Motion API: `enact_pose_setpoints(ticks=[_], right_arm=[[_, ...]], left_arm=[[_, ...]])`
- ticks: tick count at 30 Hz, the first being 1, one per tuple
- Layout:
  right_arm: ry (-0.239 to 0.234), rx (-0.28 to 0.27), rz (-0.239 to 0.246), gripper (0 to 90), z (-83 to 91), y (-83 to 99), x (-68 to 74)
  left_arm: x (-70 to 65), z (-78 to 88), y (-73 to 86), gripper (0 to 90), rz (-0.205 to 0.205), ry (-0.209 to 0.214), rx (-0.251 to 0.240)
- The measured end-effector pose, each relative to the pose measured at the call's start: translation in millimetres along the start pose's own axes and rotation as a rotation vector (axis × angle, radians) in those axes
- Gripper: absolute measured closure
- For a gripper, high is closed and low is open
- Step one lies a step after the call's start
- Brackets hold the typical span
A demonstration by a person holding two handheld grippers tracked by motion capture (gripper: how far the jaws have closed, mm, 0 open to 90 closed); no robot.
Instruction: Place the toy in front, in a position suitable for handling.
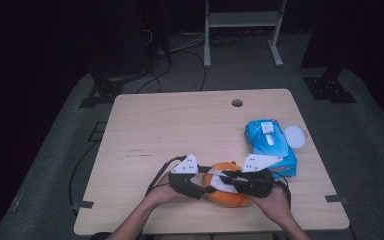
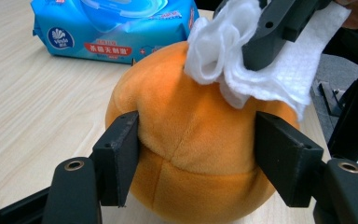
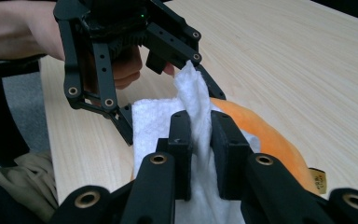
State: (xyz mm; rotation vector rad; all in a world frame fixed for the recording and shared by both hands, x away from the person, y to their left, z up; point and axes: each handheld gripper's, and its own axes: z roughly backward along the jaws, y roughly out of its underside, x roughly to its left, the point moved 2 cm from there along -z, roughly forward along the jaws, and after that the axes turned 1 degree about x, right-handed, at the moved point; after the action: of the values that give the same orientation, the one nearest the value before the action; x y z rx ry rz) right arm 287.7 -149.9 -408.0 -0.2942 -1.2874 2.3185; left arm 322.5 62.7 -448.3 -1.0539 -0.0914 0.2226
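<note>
An orange plush ball (image 1: 226, 196) rests near the table's front edge. My left gripper (image 1: 206, 187) comes in from the left, and its jaws press into both sides of the ball (image 2: 191, 140). A crumpled white wipe (image 2: 270, 79) lies over the top of the ball. My right gripper (image 3: 200, 135) is shut on a fold of that wipe (image 3: 151, 123) and holds it against the ball (image 3: 270, 135). From above, the right gripper (image 1: 226, 179) sits over the ball, reaching in from the right.
A blue pack of wet wipes (image 1: 270, 145) lies just right of and behind the ball, with a white round lid (image 1: 295, 135) beside it. The wooden table (image 1: 180, 125) has a small hole (image 1: 237, 103) near its far edge.
</note>
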Motion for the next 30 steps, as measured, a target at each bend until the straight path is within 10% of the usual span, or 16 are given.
enact_pose_setpoints(ticks=[8,13,17,26,30], right_arm=[[0.057,0.01,-0.083,78.2,10.6,14.7,-27.7],[0.01,-0.004,-0.038,78.1,4.9,9.9,-11.7],[0.0,0.015,0.029,77.8,-2.0,6.4,0.2],[0.082,0.035,-0.073,77.9,10.1,18.4,-31.8],[0.056,0.018,-0.055,77.8,7.5,14.0,-21.6]], left_arm=[[4.2,3.6,-0.7,27.3,0.034,0.022,0.006],[6.4,5.0,-9.5,23.3,0.077,0.034,-0.048],[3.4,2.5,-4.3,29.3,0.064,0.037,-0.016],[1.0,2.6,-0.7,33.7,0.039,0.052,-0.003],[-1.9,0.2,-1.9,33.5,0.028,0.055,0.003]])
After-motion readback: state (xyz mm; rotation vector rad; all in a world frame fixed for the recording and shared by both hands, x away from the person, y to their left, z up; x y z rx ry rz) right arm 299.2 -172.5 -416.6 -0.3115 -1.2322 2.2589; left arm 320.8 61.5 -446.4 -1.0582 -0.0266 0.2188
